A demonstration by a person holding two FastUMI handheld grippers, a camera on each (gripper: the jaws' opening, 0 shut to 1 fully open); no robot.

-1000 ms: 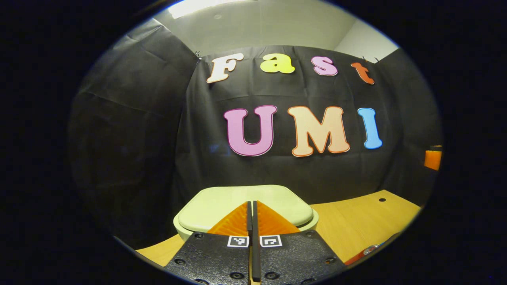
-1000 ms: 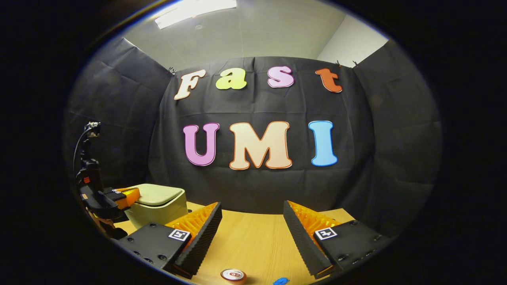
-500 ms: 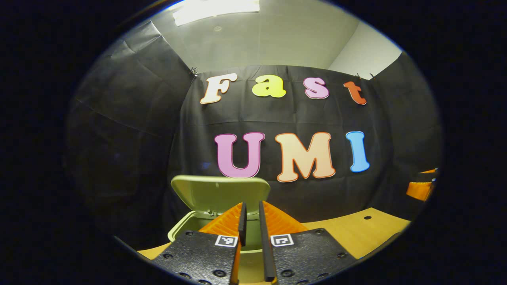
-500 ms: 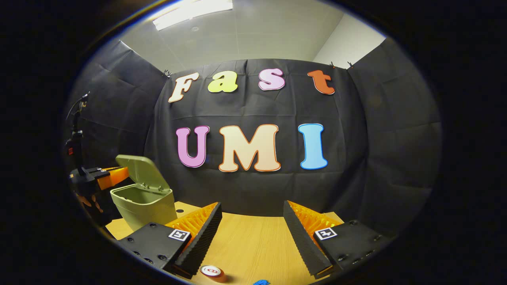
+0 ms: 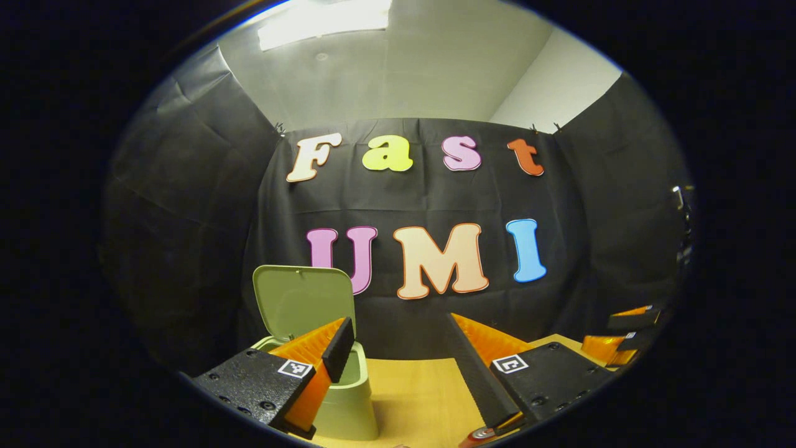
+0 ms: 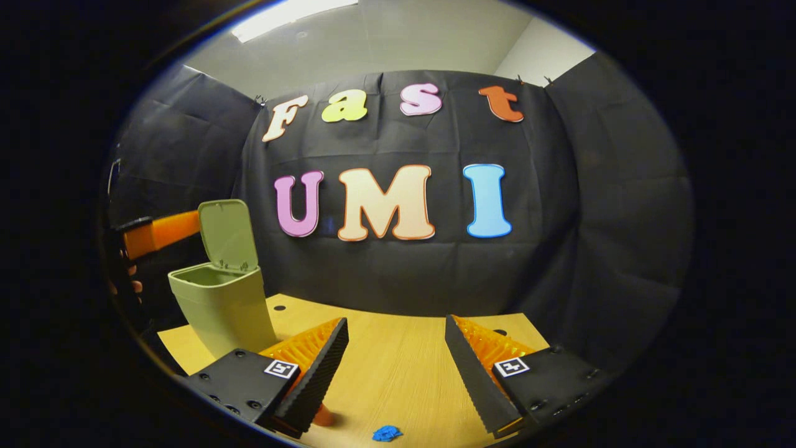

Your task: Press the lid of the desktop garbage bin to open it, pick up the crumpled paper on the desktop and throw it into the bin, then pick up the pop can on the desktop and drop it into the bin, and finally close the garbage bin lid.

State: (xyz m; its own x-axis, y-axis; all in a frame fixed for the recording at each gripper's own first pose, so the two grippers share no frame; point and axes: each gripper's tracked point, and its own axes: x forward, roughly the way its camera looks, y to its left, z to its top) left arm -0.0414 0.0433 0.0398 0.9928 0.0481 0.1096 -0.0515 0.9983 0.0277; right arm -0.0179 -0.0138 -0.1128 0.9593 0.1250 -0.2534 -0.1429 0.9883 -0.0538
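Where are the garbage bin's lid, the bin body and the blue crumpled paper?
lid [image 6: 227, 235], right gripper view, inner face
bin body [image 6: 224, 311], right gripper view, front wall
blue crumpled paper [image 6: 387, 433], right gripper view, its middle

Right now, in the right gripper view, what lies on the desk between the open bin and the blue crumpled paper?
In the right gripper view, the right tongs' own finger crosses between bin and paper; otherwise bare desk.
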